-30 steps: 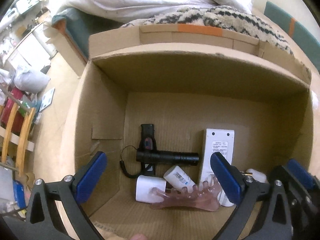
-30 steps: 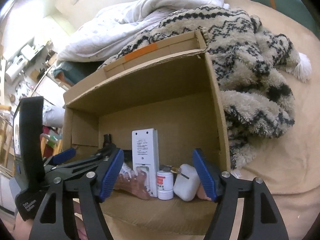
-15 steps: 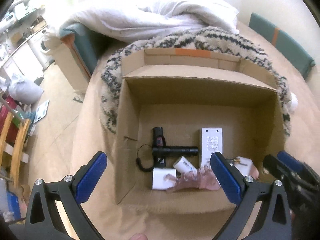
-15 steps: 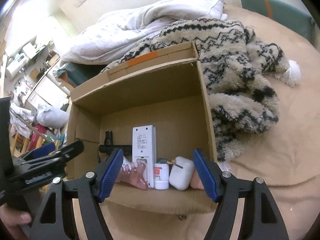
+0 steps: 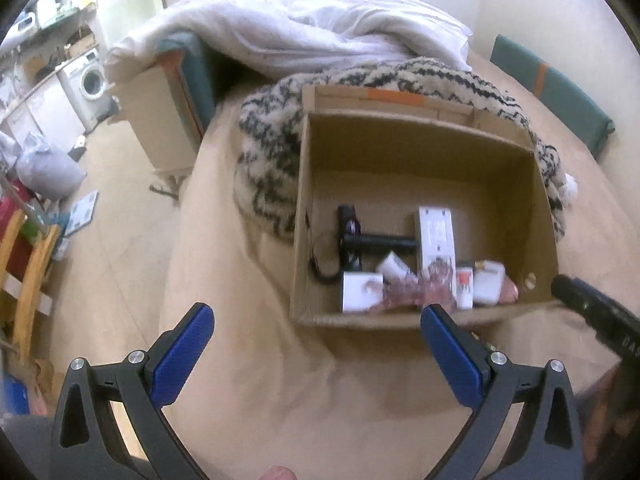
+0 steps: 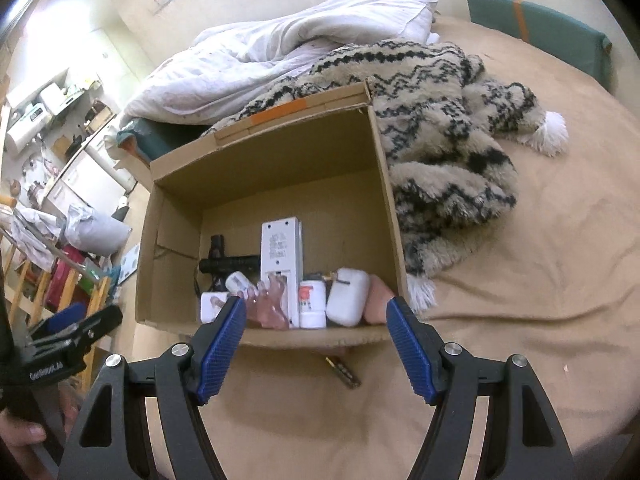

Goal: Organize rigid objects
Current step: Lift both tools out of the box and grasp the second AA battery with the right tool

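Both tongs are seen with jaws spread wide and nothing between them: the left gripper is held over the tan bedsheet near the box, and the right gripper is held at the near wall of the box. A white duvet is heaped at the far side of the bed, and a black-and-cream patterned blanket is bunched behind and to the right of the box. A cardboard box is set open on the sheet, with orange tape on its far flap. All the sorted items are kept along the near side of the box floor. A white rectangular device is laid lengthwise near the middle. A black flashlight is laid crosswise to its left, over another black item whose kind cannot be told. A clear pink hand-shaped piece is propped against the near end of the white device. A white earbud case is stood to the right, with a small white bottle bearing a red label between it and the device. A small dark object is seen on the sheet just outside the near wall, too blurred to identify.
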Demonstrator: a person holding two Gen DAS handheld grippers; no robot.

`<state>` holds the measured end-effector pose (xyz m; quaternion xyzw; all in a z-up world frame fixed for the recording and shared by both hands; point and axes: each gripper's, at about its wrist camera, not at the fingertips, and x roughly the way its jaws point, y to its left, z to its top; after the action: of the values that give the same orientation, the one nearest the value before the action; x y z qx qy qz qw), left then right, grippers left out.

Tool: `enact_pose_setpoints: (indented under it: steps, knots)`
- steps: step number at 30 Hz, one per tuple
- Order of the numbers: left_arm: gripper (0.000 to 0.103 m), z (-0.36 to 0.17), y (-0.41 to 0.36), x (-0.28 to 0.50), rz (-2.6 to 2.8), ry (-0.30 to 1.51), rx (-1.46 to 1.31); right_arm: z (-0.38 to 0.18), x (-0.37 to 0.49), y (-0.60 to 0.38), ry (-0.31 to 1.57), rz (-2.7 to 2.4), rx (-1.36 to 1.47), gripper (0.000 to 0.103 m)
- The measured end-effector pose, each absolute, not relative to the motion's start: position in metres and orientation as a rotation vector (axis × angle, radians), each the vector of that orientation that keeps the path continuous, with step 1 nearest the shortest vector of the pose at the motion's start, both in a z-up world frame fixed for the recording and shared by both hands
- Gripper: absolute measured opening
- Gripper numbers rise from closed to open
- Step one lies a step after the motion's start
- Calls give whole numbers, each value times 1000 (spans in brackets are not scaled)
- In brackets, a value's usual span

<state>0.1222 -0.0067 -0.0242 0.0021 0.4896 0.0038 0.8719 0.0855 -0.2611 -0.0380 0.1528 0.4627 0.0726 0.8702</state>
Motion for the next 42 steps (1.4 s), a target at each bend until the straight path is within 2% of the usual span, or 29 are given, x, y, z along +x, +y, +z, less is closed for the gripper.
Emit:
enact_pose_setpoints:
  steps: [11,17,31,40,42]
  knots:
    - [103,-44,15,108,45,1069,-33,-59,74,-266,1063,125,380,76]
    - [103,-43,15,103,53,1070,-27,-69,77,-256,1106,103,324,76]
    - [103,-51,19,109,36,1147,-100,-135,90,-253,1331,-7,369,76]
    - [103,-51,26,109,17,1172,-170,-161,101,-204,1354,28,26,76]
    - [103,-51,26,108,20,1171,-163,-162,101,-202,1332,26,3,70]
